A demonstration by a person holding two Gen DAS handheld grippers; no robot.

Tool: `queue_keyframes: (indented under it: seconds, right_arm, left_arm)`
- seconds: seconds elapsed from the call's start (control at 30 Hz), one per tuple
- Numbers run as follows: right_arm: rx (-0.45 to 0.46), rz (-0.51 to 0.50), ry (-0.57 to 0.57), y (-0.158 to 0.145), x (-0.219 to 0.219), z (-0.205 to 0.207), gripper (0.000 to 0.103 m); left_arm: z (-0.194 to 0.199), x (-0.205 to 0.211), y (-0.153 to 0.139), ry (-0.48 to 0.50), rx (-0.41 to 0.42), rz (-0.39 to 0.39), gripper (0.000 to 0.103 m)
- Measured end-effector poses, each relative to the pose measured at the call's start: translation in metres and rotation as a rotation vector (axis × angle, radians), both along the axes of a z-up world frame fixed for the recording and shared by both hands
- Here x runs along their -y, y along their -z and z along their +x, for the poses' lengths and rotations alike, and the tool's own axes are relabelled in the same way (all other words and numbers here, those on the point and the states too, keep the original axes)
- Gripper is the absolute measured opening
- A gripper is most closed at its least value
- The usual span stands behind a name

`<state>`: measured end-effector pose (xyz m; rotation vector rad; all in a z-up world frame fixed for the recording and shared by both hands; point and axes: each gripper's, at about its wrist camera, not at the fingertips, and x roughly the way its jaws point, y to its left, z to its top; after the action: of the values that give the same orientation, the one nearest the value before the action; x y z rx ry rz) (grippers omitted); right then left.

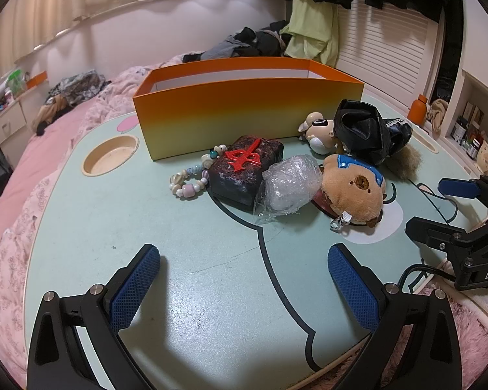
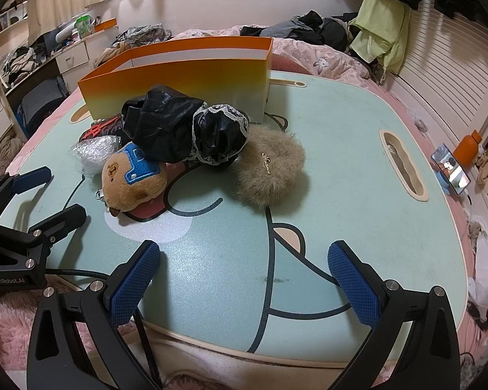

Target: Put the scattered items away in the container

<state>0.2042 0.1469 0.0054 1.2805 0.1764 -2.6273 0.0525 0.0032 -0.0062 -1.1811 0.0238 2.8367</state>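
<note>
In the left wrist view, the orange box (image 1: 249,110) lay with its long axis across the table (image 1: 179,260), orange fading to yellow, its white interior showing nothing. A dark carved block (image 1: 245,170), bead bracelet (image 1: 192,177) and plush toy (image 1: 353,190) clustered before it. The left gripper (image 1: 244,287) was spread, empty.

In the right wrist view, a furry pouch (image 2: 270,170) lay beside black fabric (image 2: 185,126); the right gripper (image 2: 244,284) was likewise spread.

My left wrist view sits low over the near left of the bench (image 1: 81,260), facing far toward the orange box (image 1: 244,117). My right wrist view sits near right, angled slightly left. Both share the box (image 2: 179,74), the plush capybara (image 1: 351,188) (image 2: 133,182) and each other's tool at the frame edge.
</note>
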Motion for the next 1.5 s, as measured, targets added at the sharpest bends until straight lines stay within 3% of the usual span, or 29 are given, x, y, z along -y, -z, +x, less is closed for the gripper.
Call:
queue_keyframes:
  seconds: [0.13,0.23,0.37,0.5,0.63,0.7,1.07,1.37,1.43,1.5]
  right_arm:
    - [-0.001,-0.003,0.000,0.000,-0.001,0.000,0.103]
    - [-0.002,-0.004,0.002,-0.001,-0.001,0.000,0.103]
    - [-0.003,-0.003,0.003,-0.001,-0.002,0.001,0.103]
    - [-0.003,-0.004,0.002,-0.001,-0.001,0.001,0.103]
    - [-0.003,-0.004,0.003,-0.001,-0.001,0.001,0.103]
    - [-0.003,-0.003,0.003,-0.001,-0.001,0.001,0.103]
    - [-0.004,-0.004,0.003,-0.001,-0.001,0.002,0.103]
    - [-0.004,-0.005,0.003,-0.001,-0.002,0.002,0.103]
    - [-0.003,-0.004,0.003,-0.001,-0.002,0.002,0.103]
    - [-0.004,-0.005,0.003,-0.002,-0.002,0.002,0.103]
  left_arm:
    - [0.002,0.015,-0.011,0.006,-0.043,0.103,0.102]
    - [-0.004,0.024,-0.024,-0.010,-0.083,0.102,0.101]
    - [-0.024,0.031,-0.036,0.024,-0.055,0.141,0.085]
    - [-0.039,0.035,-0.042,0.016,-0.065,0.096,0.075]
    - [-0.060,0.046,-0.038,0.014,0.003,0.065,0.064]
    - [-0.064,0.052,-0.036,0.014,0.022,0.047,0.053]
    - [-0.080,0.033,-0.013,0.100,0.108,0.019,0.052]
    - [-0.087,0.028,-0.011,0.089,0.100,-0.007,0.051]
    - [-0.089,0.027,-0.012,0.087,0.092,-0.009,0.039]
    - [-0.088,0.029,-0.013,0.082,0.089,0.000,0.019]
